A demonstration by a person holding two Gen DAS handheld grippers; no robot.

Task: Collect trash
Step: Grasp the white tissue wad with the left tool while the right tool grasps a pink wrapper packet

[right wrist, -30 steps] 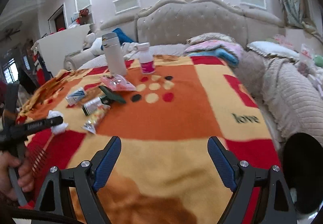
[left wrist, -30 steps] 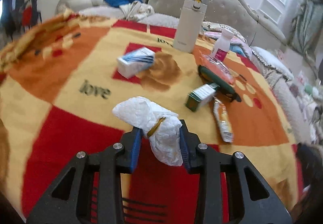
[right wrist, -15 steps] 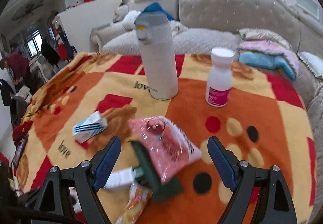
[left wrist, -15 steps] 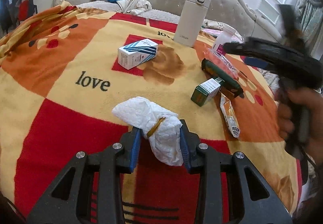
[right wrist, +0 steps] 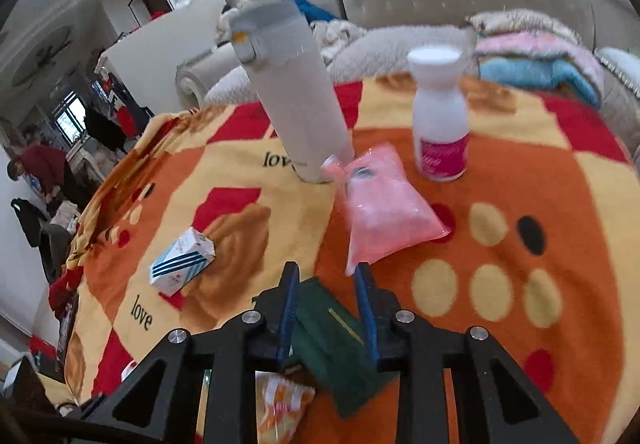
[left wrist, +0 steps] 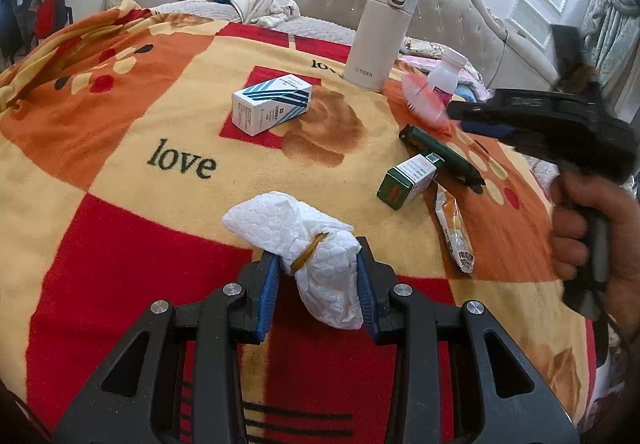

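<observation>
currently the left gripper (left wrist: 318,278) is clamped on a crumpled white tissue wad (left wrist: 304,244) bound by a yellow rubber band, held above the red, orange and yellow blanket (left wrist: 120,147). the right gripper (right wrist: 328,304) has its jaws narrow, one blue pad on each side of the dark green packet (right wrist: 332,340); whether they actually pinch it cannot be told. a pink plastic bag (right wrist: 384,211) lies just ahead of the fingertips, beside the white thermos (right wrist: 296,95) and the white bottle with pink label (right wrist: 440,115). an orange wrapper (right wrist: 280,404) lies below the packet. a blue-striped box (left wrist: 272,103) sits further left.
</observation>
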